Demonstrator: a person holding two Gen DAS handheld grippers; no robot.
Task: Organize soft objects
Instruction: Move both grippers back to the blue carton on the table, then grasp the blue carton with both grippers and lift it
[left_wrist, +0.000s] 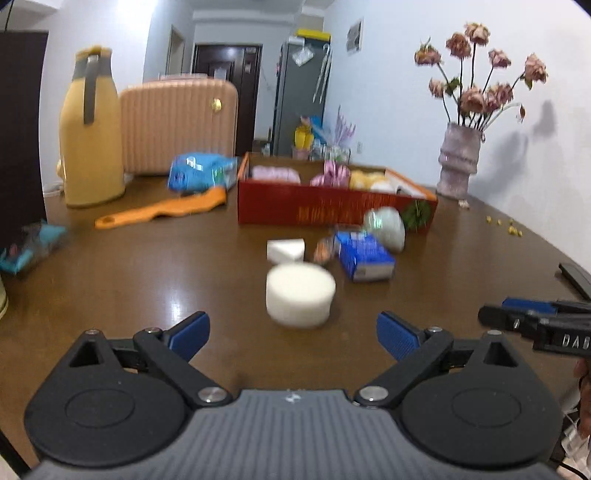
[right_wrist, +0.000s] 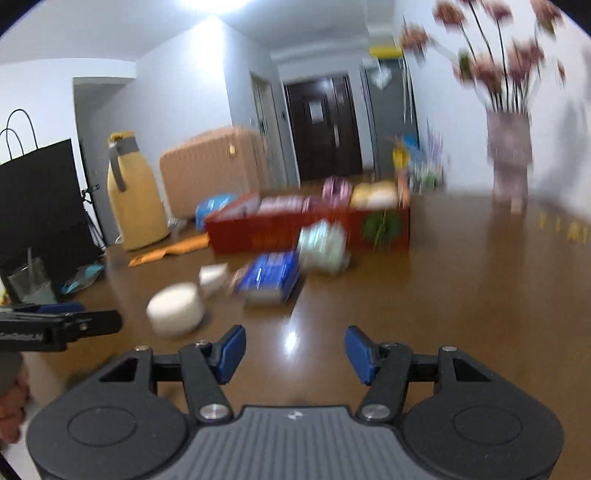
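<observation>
Our left claw (left_wrist: 293, 332) stands with its blue pads wide apart and nothing between them; our right claw (right_wrist: 295, 350) also stands parted, less widely, and empty. Both hang low over the brown tabletop (left_wrist: 147, 266).

Just ahead of the left claw, slightly to the right of its centre line, we see the round white sponge (left_wrist: 300, 295) lying flat, apart from the pads. From the right claw that same sponge (right_wrist: 175, 308) sits ahead and off to the left, near the tip of the left claw that enters that view from the side. Behind it lie a white wedge sponge (left_wrist: 286, 250), a blue packet (left_wrist: 364, 256) and a pale green roll (left_wrist: 386, 227), close together. Beyond them stands the red box (left_wrist: 332, 206), already holding pink and yellow soft pieces.

Bare tabletop stretches ahead of the right claw and to its right, up to the vase of flowers (left_wrist: 458, 162) by the wall. On the left stand a yellow jug (left_wrist: 92, 140) and an orange comb (left_wrist: 162, 210), well apart from the sponges. The right wrist view is blurred.
</observation>
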